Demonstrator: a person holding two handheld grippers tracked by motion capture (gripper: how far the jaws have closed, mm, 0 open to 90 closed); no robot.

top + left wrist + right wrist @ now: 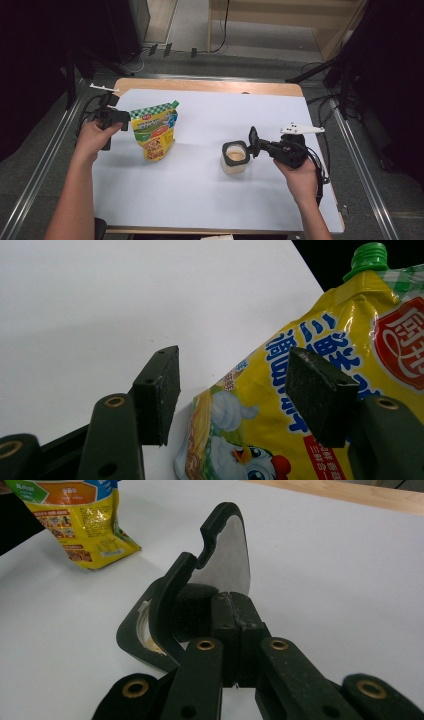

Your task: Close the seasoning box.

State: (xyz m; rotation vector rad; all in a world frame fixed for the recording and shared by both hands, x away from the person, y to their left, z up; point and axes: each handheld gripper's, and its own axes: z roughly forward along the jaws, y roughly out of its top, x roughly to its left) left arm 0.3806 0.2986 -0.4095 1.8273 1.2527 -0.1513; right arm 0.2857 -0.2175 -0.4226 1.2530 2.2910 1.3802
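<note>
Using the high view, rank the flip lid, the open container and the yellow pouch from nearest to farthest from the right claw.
From the right claw:
1. Flip lid, black, pinched between the claw's jaws at the container's right side.
2. Open container, just left of the claw, standing on the white sheet.
3. Yellow pouch, far across the sheet on the left, beside the left claw.

A yellow pouch [154,131] with a green cap stands upright at centre left. A tub [235,157] sits right of centre, its black lid [254,141] raised on edge.
</note>
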